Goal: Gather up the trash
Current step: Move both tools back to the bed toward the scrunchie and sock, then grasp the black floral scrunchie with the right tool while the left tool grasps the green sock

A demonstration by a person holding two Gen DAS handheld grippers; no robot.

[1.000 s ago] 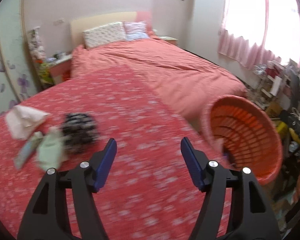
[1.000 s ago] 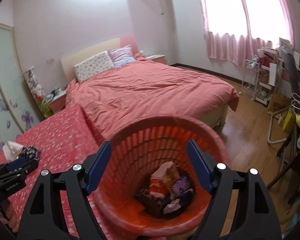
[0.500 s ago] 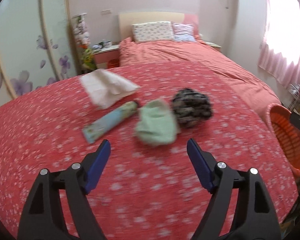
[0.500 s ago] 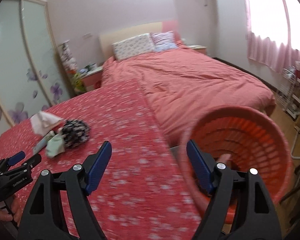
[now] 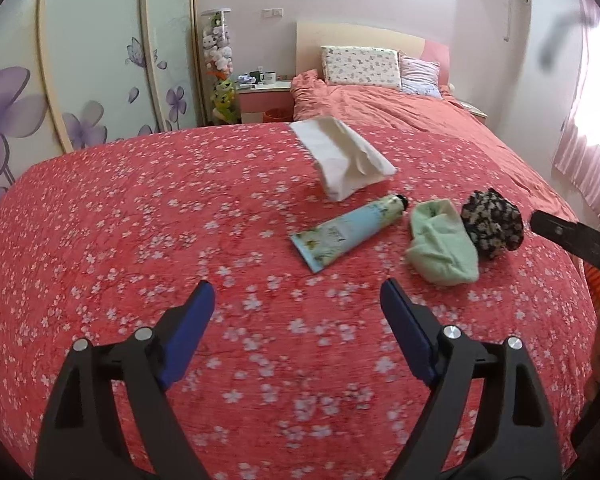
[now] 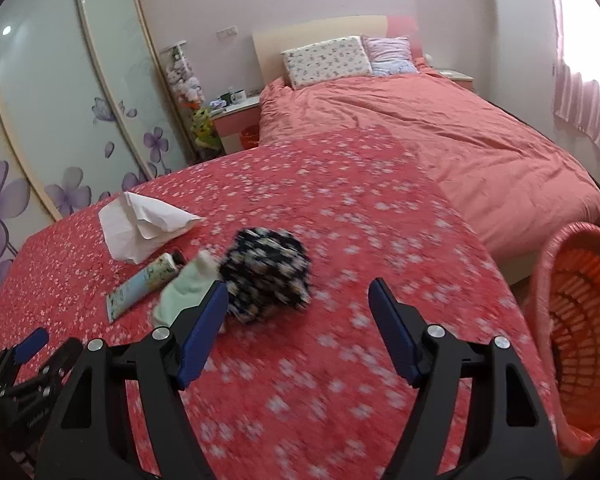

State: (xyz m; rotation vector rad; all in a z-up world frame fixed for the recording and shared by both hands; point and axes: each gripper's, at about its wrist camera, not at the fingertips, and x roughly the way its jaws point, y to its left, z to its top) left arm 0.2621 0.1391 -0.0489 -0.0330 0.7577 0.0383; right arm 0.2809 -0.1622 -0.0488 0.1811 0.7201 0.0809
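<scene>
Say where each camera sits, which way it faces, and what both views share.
Left wrist: on the left gripper, angled down at the floral bedspread; its blue fingers show, opening, nothing between them.
Right wrist: on the right gripper, angled down across the bedspread, orange basket at right; its fingers closing, empty.
Shared: white tissue, tube, green cloth, dark floral bundle.

Left hand-held gripper (image 5: 296,304): blue-padded fingers (image 5: 188,334) angled downward, jaws opening, nothing between them; right hand-held gripper (image 6: 298,306): likewise angled downward, jaws closing, pads pressing on nothing; in the right wrist view the left hand-held gripper lies at the lower left edge.
</scene>
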